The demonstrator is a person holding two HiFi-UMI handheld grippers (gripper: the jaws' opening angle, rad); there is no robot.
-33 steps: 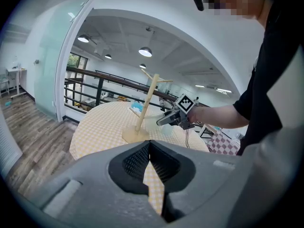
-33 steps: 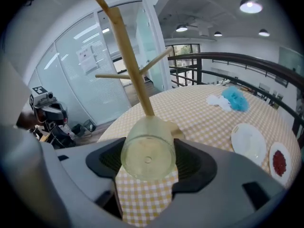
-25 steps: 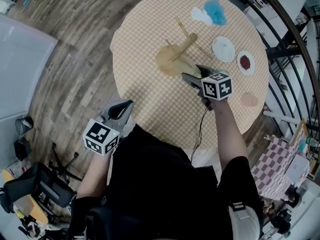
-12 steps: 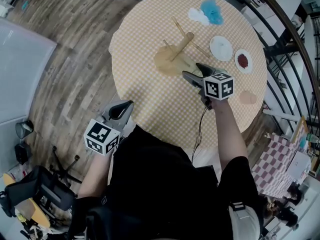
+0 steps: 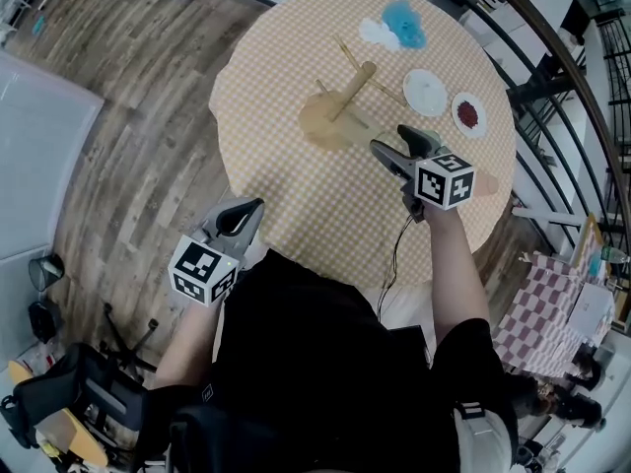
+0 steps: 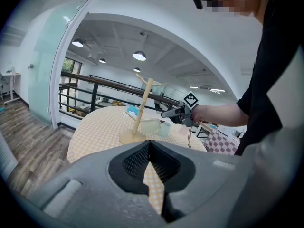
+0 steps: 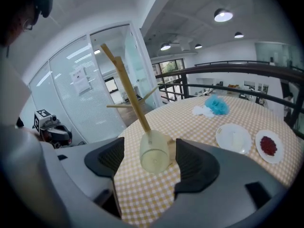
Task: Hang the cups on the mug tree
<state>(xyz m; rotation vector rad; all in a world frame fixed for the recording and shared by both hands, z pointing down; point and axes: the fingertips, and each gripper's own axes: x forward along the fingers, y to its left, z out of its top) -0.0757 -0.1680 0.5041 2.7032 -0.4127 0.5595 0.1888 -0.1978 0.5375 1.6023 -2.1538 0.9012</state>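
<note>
A wooden mug tree point(image 5: 347, 97) stands on the round checked table point(image 5: 296, 195), leaning in this view. A clear cup point(image 7: 155, 156) hangs from one of its low pegs, and shows too in the left gripper view point(image 6: 150, 126). My right gripper point(image 5: 387, 141) is just in front of the tree with the cup between its spread jaws point(image 7: 149, 146). The pads stand off the cup's sides. My left gripper point(image 5: 245, 212) hangs off the table's near edge, over the floor. Its jaws point(image 6: 150, 144) are shut on nothing.
A white plate point(image 5: 425, 92), a small dish of red bits point(image 5: 468, 113) and a pale pink disc point(image 5: 485, 181) lie to the right of the tree. A blue puff point(image 5: 402, 23) and a white cloth point(image 5: 375, 33) sit at the far side. A dark railing runs behind the table.
My right gripper has drawn back from the tree toward the table's near right, and its jaws stand a little wider. The cup stays on its peg. The left gripper has not moved.
</note>
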